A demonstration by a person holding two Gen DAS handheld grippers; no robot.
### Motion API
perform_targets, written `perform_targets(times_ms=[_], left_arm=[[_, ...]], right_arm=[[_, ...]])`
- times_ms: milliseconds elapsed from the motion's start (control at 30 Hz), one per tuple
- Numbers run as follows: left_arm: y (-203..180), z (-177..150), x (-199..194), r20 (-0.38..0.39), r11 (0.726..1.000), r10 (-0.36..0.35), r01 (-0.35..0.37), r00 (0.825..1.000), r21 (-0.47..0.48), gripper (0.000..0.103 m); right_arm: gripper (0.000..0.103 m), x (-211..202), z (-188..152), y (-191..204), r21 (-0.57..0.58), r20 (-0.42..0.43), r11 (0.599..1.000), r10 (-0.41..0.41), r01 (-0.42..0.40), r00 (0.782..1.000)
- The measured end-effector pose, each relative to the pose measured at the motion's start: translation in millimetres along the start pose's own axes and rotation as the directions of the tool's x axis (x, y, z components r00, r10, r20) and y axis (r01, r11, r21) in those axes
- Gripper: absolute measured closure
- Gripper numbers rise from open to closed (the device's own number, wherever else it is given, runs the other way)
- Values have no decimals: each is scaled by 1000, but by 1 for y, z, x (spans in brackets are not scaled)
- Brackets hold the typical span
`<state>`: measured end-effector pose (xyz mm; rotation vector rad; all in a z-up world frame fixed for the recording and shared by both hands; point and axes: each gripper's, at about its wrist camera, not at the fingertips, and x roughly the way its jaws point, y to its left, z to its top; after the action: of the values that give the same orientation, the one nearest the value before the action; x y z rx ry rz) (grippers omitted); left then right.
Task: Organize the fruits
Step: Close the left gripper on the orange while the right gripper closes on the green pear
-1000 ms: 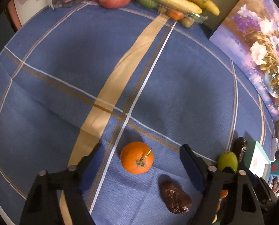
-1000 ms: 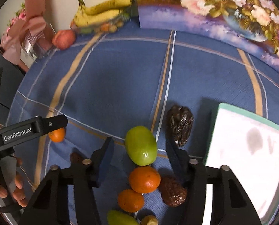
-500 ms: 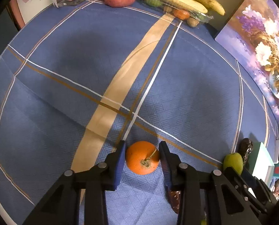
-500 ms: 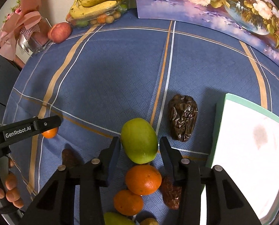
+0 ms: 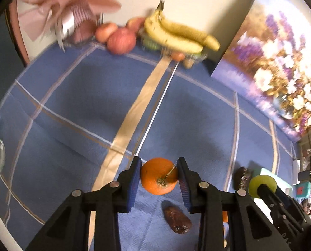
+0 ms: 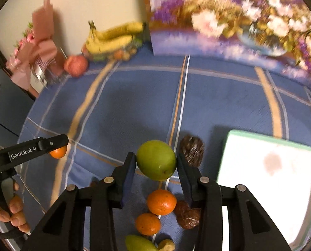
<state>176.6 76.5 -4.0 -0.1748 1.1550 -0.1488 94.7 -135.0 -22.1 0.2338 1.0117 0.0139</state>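
Two grips confirmed: left gripper (image 5: 159, 176) clamps the round orange tangerine (image 5: 158, 175), right gripper (image 6: 156, 161) the smooth green fruit (image 6: 156, 159); we judge sorted placement next.

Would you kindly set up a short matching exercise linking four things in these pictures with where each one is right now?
Things:
1. tangerine
2. green fruit
3. bananas
4. white box

Places:
A. on the cloth, right of the green fruit
B. gripped in the left tongs
C. at the far edge, by the wall
D. gripped in the right tongs

Pairs: 1-B, 2-D, 3-C, 4-A
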Motion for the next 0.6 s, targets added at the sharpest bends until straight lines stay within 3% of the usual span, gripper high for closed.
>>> perform_targets(times_ms=[167,267,600], left_arm=[[-6,2,-24,54,1000,-14,14,998,14,66],[-14,2,-28,67,999,-15,13,998,30,66],[-32,-13,-2,-7,998,-2,2,1000,66,66]], right_arm=[[64,-27,7,-3,8,58,1000,-1,0,998],[72,-39,9,-9,17,90,1000,-7,6,996],[73,-33,3,-34,64,41,998,3,-6,999]])
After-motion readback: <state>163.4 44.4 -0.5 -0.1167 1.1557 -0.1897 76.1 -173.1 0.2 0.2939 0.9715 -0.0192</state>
